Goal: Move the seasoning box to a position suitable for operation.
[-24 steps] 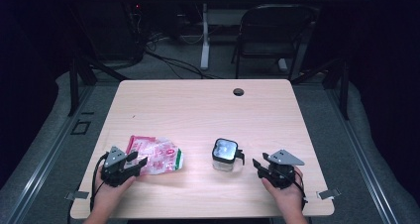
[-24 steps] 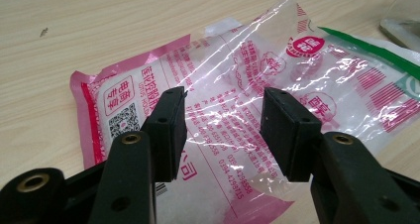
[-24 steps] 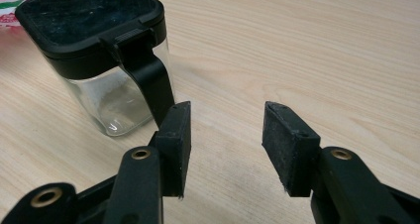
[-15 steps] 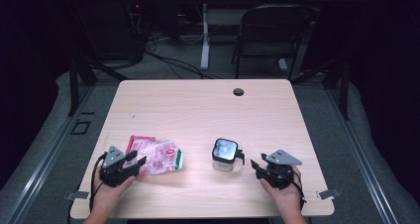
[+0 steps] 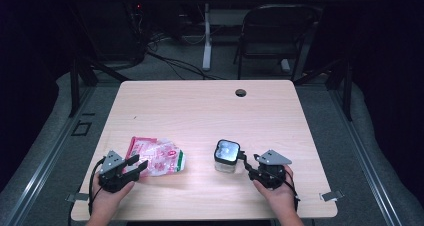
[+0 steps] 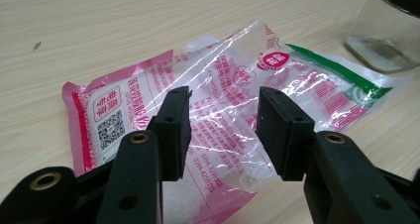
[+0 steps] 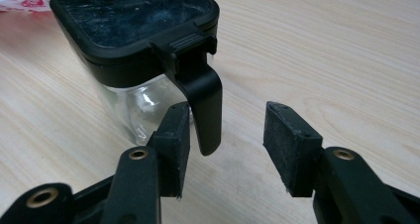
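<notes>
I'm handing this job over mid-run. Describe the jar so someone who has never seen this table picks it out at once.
On the light wooden table, look along the near edge, right of centre. There, just ahead of the right claw, stands the jar: small, square, clear glass, with a black lid and a black lever hanging down its side. Its only neighbour, the pink and clear plastic packet to its left, lies flat and crinkled.

Probably a lab: dark room, floor cables (image 5: 165,61), lone table (image 5: 200,106).

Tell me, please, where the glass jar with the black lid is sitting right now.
In the high view the glass jar stands on the near right part of the table, just ahead of the right gripper, with the pink plastic bag to its left.
</notes>
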A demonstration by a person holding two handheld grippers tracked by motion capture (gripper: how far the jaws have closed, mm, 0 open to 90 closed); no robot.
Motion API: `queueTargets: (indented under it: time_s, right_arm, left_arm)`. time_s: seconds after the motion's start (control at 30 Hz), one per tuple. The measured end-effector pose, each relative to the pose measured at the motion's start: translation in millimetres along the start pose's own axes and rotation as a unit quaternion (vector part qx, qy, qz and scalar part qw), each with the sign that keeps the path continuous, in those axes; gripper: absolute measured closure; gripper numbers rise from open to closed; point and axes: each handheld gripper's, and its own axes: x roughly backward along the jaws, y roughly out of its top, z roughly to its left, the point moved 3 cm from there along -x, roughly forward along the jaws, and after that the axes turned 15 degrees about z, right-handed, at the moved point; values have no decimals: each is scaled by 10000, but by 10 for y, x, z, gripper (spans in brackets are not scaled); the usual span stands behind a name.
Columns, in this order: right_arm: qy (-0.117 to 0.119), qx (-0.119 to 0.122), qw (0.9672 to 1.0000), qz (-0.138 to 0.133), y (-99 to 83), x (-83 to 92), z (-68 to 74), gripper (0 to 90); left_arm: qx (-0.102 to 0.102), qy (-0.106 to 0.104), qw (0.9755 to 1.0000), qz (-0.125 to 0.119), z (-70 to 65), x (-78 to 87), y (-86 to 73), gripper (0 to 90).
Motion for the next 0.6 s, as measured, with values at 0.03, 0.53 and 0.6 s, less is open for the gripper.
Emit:
queueTargets:
  time_s: [0.03, 0.53, 0.6]
  right_arm:
    - [45, -61, 10000, -35, 14, -20, 14, 543]
    - [-194, -44, 9994, 300, 127, -238, 80, 645]
    - [-239, -43, 9992, 311, 139, -258, 88, 669]
  left_arm:
    - [-41, 14, 10000, 17, -4, 6, -6, 566]
    - [-10, 106, 9999, 107, -6, 72, -97, 565]
    - [-12, 105, 9999, 119, -7, 73, -101, 565]
